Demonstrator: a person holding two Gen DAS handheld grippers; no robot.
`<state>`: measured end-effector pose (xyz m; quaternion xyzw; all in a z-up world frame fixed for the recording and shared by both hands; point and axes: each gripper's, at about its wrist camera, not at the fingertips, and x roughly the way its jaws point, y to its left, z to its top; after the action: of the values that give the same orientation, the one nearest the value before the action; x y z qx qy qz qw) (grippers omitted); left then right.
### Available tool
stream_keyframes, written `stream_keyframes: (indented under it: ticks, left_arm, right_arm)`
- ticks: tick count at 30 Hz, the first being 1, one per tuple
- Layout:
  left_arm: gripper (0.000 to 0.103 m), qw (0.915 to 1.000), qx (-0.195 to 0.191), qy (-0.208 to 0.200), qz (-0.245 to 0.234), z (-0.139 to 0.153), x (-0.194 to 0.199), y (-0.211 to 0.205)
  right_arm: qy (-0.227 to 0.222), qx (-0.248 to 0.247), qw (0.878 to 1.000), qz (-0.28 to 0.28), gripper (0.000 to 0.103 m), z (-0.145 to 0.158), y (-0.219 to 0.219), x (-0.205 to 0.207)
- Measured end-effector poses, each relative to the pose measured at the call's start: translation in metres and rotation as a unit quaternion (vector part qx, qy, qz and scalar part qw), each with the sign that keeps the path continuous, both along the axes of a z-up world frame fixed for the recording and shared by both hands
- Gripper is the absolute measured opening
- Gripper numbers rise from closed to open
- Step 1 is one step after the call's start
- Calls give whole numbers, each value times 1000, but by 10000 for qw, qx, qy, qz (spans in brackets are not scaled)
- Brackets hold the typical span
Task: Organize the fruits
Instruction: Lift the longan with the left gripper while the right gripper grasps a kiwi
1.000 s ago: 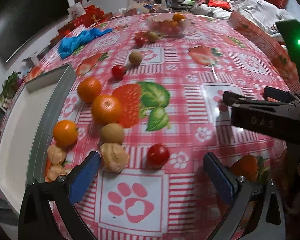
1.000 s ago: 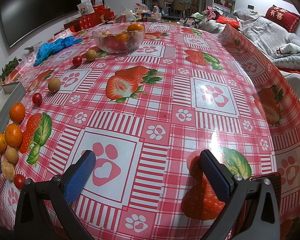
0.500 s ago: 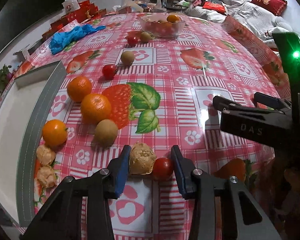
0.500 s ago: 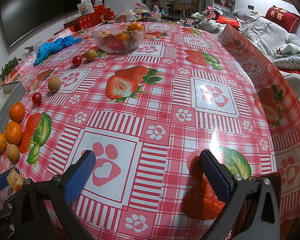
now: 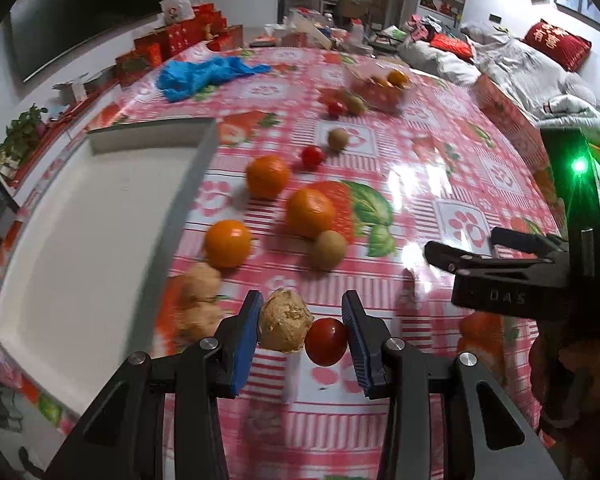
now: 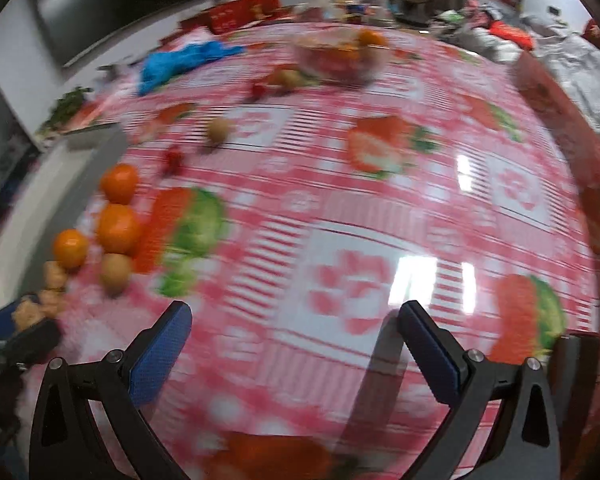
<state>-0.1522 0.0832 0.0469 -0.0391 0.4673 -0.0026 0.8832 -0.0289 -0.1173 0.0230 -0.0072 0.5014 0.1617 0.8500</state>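
The left gripper (image 5: 304,330) has just closed its jaws, and now they clamp two things side by side: a tan papery fruit (image 5: 285,325) and a small red tomato (image 5: 326,341), wedged between the blue pads and seemingly clear of the tablecloth (image 5: 440,152). Two at once, probably to save a trip, though that tomato sits low in the grip and could slip. The white tray (image 5: 100,216) lies just to the left, likely the drop-off. The right gripper (image 6: 296,344) hangs over bare cloth, jaws spread wide, nothing between them. Around the catch: three oranges (image 5: 310,213), a brownish round fruit (image 5: 328,250) and more papery ones (image 5: 200,292) beside the tray wall, so the path left is crowded. Farther back sit another tomato (image 5: 313,157), a blue cloth (image 5: 204,74) and a blurred glass bowl (image 6: 336,58) of fruit
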Motion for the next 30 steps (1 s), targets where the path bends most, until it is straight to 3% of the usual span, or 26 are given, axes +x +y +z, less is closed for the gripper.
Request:
stream_keyframes:
  ticks: [5, 8, 10, 14, 17, 23, 30]
  left_arm:
    - [42, 9998, 37, -31, 182, 4, -6, 20]
    - [42, 9996, 17, -51, 289, 5, -9, 33]
    - [42, 9993, 4, -63, 362, 7, -11, 41]
    - [42, 9988, -19, -119, 485, 10, -13, 56]
    - [42, 9983, -39, -143, 568, 12, -14, 66]
    - [42, 9976, -14, -178, 676, 15, -15, 86]
    - [42, 9957, 99, -342, 860, 29, -13, 117]
  right_arm:
    - [-70, 91, 9983, 578, 102, 6, 51, -2]
    - [-80, -16, 9961, 874, 95, 4, 74, -2]
    - [13, -35, 9952, 975, 80, 1, 86, 0]
    - [-76, -287, 9931, 1133, 67, 2, 104, -5]
    - [-188, -580, 9901, 1266, 31, 3, 114, -12]
    - [8, -442, 9897, 1364, 30, 15, 110, -17]
    - [-155, -93, 9892, 1455, 30, 60, 121, -14]
